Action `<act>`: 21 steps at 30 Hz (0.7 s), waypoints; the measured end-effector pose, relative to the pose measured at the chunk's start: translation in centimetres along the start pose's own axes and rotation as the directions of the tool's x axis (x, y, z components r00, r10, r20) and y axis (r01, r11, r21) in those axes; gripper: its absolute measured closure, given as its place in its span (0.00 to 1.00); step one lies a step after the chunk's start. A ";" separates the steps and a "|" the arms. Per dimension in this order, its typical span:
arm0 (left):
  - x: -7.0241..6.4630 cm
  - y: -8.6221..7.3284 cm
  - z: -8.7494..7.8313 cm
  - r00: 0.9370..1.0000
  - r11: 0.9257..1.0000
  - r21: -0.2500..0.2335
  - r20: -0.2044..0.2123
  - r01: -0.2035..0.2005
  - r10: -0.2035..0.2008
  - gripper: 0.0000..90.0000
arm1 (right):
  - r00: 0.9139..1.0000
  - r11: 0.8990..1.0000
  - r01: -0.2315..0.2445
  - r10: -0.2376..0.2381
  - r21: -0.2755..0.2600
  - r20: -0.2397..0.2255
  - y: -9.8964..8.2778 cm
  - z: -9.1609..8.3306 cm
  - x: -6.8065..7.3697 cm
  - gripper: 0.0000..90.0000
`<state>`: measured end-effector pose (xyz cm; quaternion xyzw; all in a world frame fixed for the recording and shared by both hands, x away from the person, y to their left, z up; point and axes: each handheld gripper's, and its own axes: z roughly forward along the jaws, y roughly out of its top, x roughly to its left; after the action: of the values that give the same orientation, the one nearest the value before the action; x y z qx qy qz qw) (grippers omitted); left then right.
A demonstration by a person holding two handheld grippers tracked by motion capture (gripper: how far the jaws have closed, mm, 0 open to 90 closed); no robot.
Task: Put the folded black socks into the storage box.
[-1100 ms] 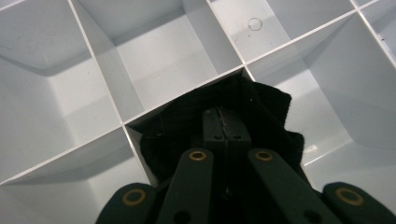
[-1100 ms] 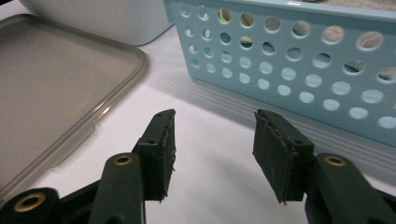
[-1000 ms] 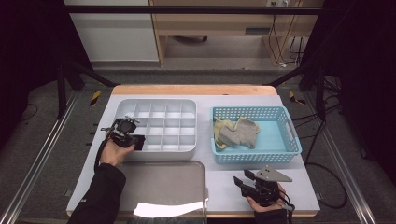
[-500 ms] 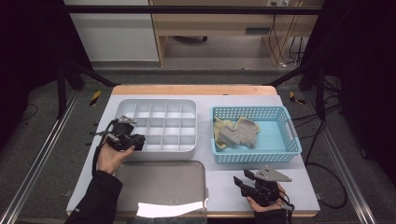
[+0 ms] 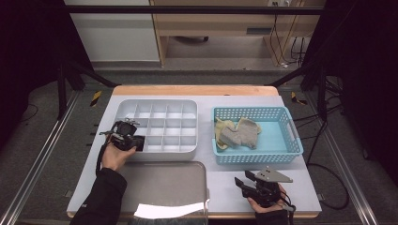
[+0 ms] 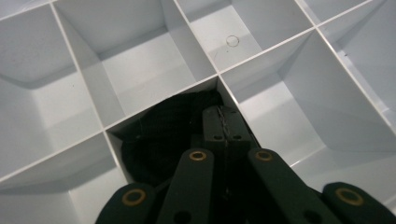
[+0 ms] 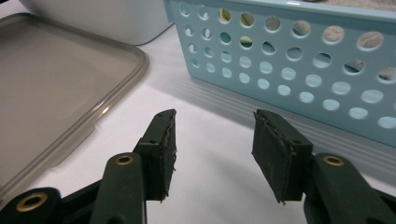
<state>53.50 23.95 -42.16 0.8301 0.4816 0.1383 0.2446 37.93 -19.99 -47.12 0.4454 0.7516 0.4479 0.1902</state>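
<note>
A white compartment tray (image 5: 159, 105) stands at the table's left. My left gripper (image 5: 139, 143) reaches over its front left corner, jaws shut. In the left gripper view my left gripper (image 6: 223, 119) points down into one compartment, its tips against a black cloth (image 6: 159, 135) bunched inside. A light blue basket (image 5: 256, 112) on the right holds grey and yellowish socks (image 5: 239, 133). My right gripper (image 5: 241, 183) rests near the table's front edge in front of the basket. Seen from its own camera, my right gripper (image 7: 215, 144) stands open with nothing between its pads.
A grey translucent lid (image 5: 164, 185) lies flat in front of the tray, and its edge (image 7: 56, 79) is left of the right gripper. A white sheet (image 5: 169, 210) sits at the front edge. The basket's perforated wall (image 7: 289, 70) stands just beyond the right gripper.
The left hand has shifted only slightly at the tray's front left corner. The right gripper has stayed in place, still open.
</note>
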 end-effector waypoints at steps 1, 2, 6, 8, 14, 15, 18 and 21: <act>-0.1 0.0 0.1 1.000 1.000 0.004 -0.006 -0.001 0.001 1.00 | 1.000 1.000 -0.004 0.004 -0.001 -0.001 0.0 -0.1 0.0 0.55; 0.0 0.0 0.1 1.000 1.000 0.003 -0.001 0.002 -0.002 1.00 | 1.000 1.000 0.002 -0.002 -0.004 -0.001 0.0 -0.1 0.0 0.55; 0.2 -0.3 -0.5 0.999 0.998 -0.046 0.030 0.037 -0.035 0.99 | 1.000 1.000 -0.003 0.003 -0.007 0.001 0.1 -0.2 -0.1 0.55; 0.2 -0.7 -1.3 0.999 0.995 -0.086 0.028 0.044 -0.042 0.91 | 1.000 1.000 -0.006 0.006 -0.012 0.002 0.1 -0.3 -0.2 0.55; -0.2 -2.0 -4.9 0.997 0.961 -0.269 0.049 0.070 -0.059 0.80 | 1.000 1.000 -0.018 0.018 -0.024 0.002 0.2 -0.6 -0.4 0.55; -0.4 -2.3 -5.3 0.997 0.952 -0.296 0.049 0.073 -0.061 0.78 | 1.000 0.999 -0.018 0.019 -0.027 0.003 0.2 -0.6 -0.4 0.55; -1.2 -3.4 -6.2 0.997 0.931 -0.357 0.059 0.072 -0.054 0.73 | 1.000 0.999 -0.021 0.021 -0.035 0.004 0.3 -0.8 -0.5 0.55; -2.2 -4.6 -6.6 0.995 0.912 -0.402 0.083 0.082 -0.053 0.68 | 1.000 0.999 -0.029 0.029 -0.042 0.003 0.3 -0.9 -0.6 0.54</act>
<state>45.97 25.71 -39.05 0.7485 0.4622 0.1974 0.4326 37.79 -20.94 -46.43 0.4531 0.7350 0.4654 0.1943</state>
